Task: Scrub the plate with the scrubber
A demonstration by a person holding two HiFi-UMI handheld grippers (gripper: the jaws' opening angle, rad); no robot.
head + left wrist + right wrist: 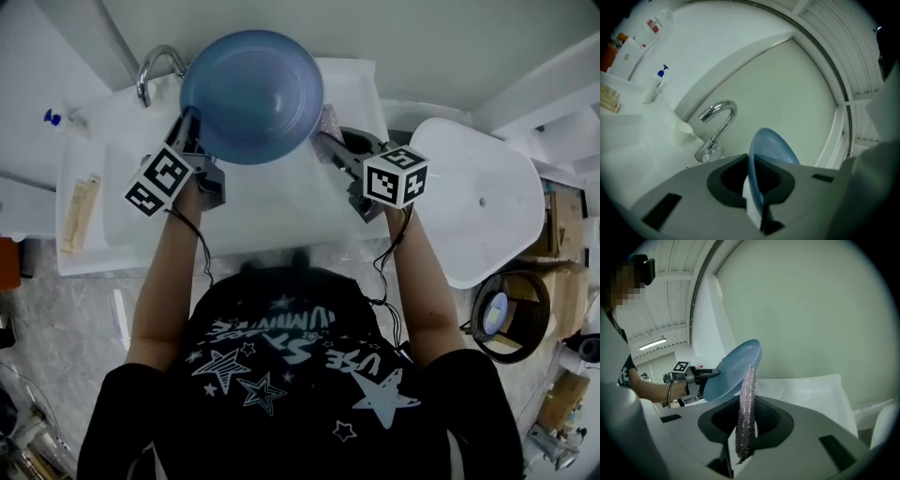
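Note:
A blue plate is held up over the white sink, its underside facing the head view. My left gripper is shut on the plate's left rim; in the left gripper view the plate stands edge-on between the jaws. My right gripper is shut on a glittery pinkish scrubber, just right of the plate's rim. In the right gripper view the scrubber stands upright between the jaws, its top against the plate; whether they touch I cannot tell.
A chrome tap stands at the sink's back left, with a white cup beside it. A soap bottle and a wooden piece lie on the left counter. A white lid-like board sits at the right.

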